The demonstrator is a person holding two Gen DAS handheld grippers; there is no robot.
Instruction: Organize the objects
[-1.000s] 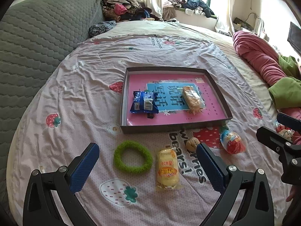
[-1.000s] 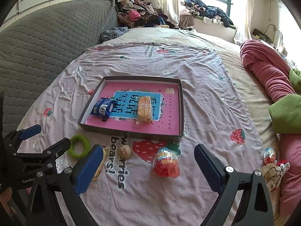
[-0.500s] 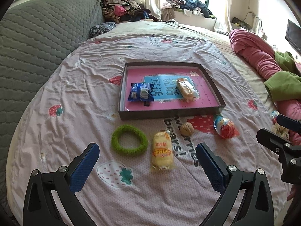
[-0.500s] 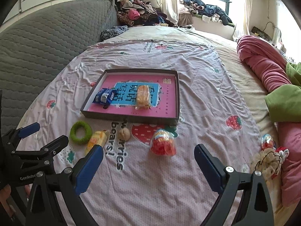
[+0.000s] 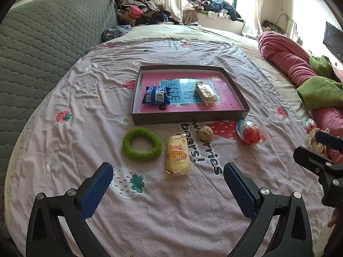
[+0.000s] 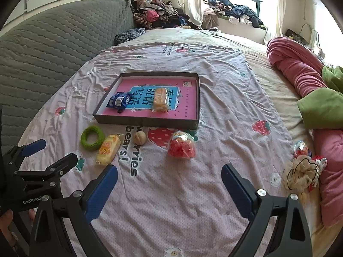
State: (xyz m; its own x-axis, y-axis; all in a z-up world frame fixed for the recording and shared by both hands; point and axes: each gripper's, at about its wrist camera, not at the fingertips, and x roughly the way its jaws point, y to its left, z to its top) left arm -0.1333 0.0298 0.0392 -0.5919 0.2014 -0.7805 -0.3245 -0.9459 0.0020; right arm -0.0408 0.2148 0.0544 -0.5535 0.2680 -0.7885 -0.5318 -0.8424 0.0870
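Across the middle of the frame the bedsheet [image 5: 85, 90] carries a shallow tray [image 5: 188, 116] already holding two snacks. Below it lie the green ring [image 5: 142, 144] and yellow snack pack [image 5: 177, 155], its long axis pointing toward the tray. The left gripper [image 5: 168, 184], jaws apart and empty, sits directly beneath the pack, nearer than the right gripper [image 6: 169, 184], also spread empty.

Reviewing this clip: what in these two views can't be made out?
- Small print on the yellow snack packet and blue packet: too small in both views.
- Items by the pink blanket, near the frilly scrunchie: tangled together in the right wrist view, cut off behind the right gripper in the left wrist view.
- Bed surface nearest the cameras: hidden by the left gripper and its fingers.
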